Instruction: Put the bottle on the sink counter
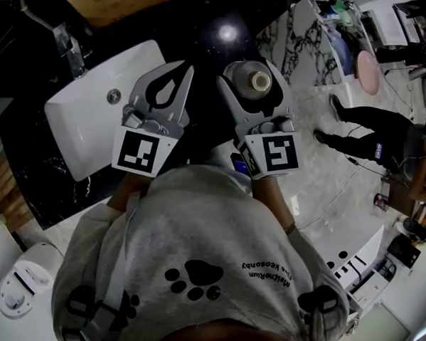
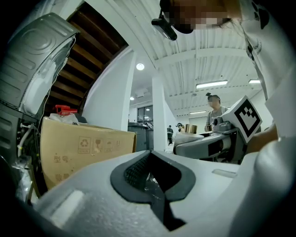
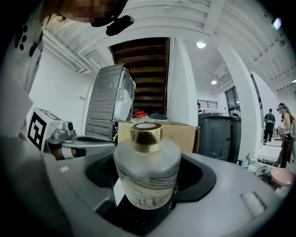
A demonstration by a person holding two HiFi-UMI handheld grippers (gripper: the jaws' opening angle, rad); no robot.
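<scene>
A frosted glass bottle (image 1: 255,81) with a gold collar stands upright between the jaws of my right gripper (image 1: 254,71), which is shut on it. In the right gripper view the bottle (image 3: 147,169) fills the middle, with the pads pressing on its sides low down. The gripper holds it over the black sink counter (image 1: 213,31), to the right of the white basin (image 1: 89,126). My left gripper (image 1: 174,79) hovers over the basin's right edge, its jaws closed tip to tip with nothing between them; in its own view the left gripper (image 2: 155,185) shows only a dark teardrop gap.
A chrome faucet (image 1: 67,44) stands behind the basin. A white toilet (image 1: 19,283) is at the lower left. A person (image 1: 368,133) stands on the marble floor to the right. A cardboard box (image 2: 83,148) shows in both gripper views.
</scene>
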